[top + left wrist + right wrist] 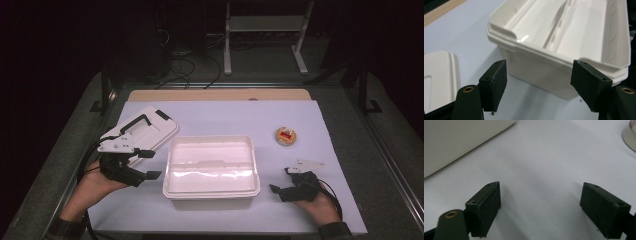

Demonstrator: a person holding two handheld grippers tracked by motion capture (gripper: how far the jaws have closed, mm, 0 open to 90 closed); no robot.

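Left hand [92, 187]: nearest the camera at the lower left of the high view, coming in from the bottom edge and holding the left gripper [148, 164] above the bench.
Left gripper jaws: wide apart with nothing between the pads; in the left gripper view they frame the near corner of the tub without touching it.
Lid [142, 131]: white, flat, with a black handle on top, lying on the bench behind the left gripper, just beside the tub's left end.
Tub [211, 192]: white, open-topped, rectangular, upright in the middle of the bench between the two grippers; a low ridge runs along its floor inside.
Bench [220, 116]: covered with a white sheet, a strip of wood showing along the far edge.
Right gripper [280, 181]: low over the sheet just right of the tub's near right corner, pointing toward the tub.
Right gripper jaws: wide apart, only bare sheet between them.
Right hand [320, 205]: at the lower right edge.
Round dish [285, 135]: small, tan with something red on it, well beyond the right gripper.
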